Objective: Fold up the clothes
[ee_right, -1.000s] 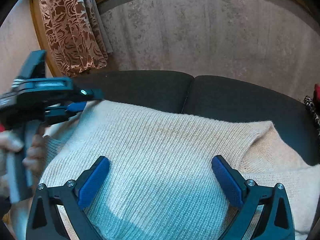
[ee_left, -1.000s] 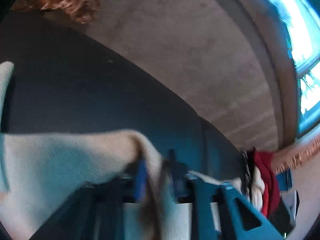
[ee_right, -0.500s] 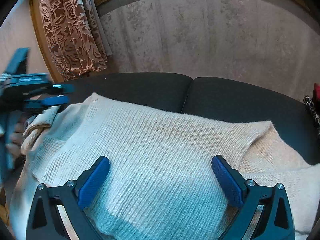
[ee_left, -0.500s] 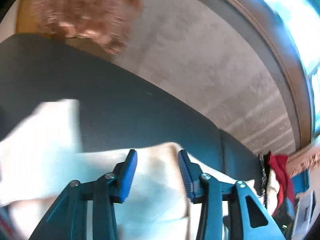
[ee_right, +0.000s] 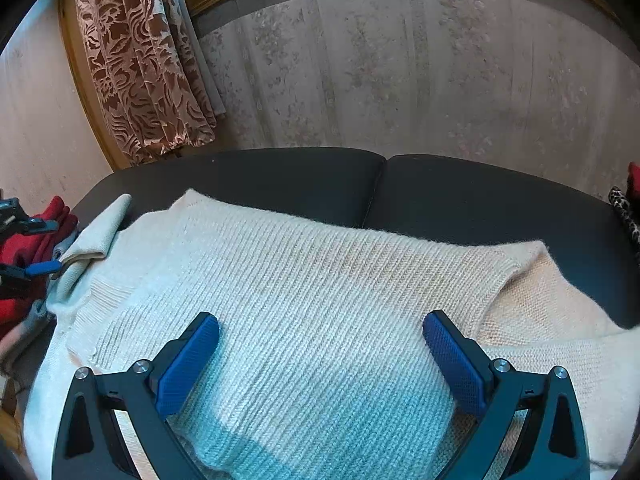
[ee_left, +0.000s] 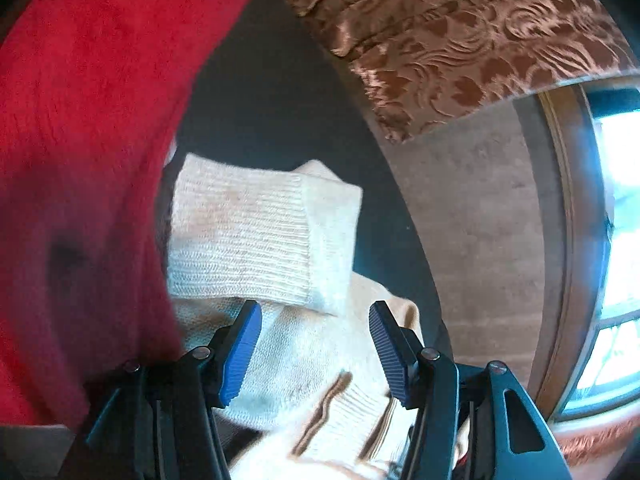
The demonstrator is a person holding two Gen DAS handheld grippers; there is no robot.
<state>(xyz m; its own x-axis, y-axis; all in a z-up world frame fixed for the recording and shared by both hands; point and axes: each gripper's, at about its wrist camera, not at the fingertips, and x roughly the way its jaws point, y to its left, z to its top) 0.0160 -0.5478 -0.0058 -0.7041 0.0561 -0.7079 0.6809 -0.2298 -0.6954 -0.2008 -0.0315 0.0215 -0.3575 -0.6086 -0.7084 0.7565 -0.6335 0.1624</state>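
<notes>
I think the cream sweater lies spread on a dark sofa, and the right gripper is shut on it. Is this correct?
Not quite. The cream sweater does lie spread on the dark sofa, but the right gripper is open above it, gripping nothing. The right wrist view shows this.

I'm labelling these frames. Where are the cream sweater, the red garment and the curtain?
cream sweater (ee_right: 320, 300): right wrist view, middle of its ribbed body.
red garment (ee_left: 80, 140): left wrist view, its broad fuzzy surface.
curtain (ee_right: 140, 72): right wrist view, its patterned folds.
</notes>
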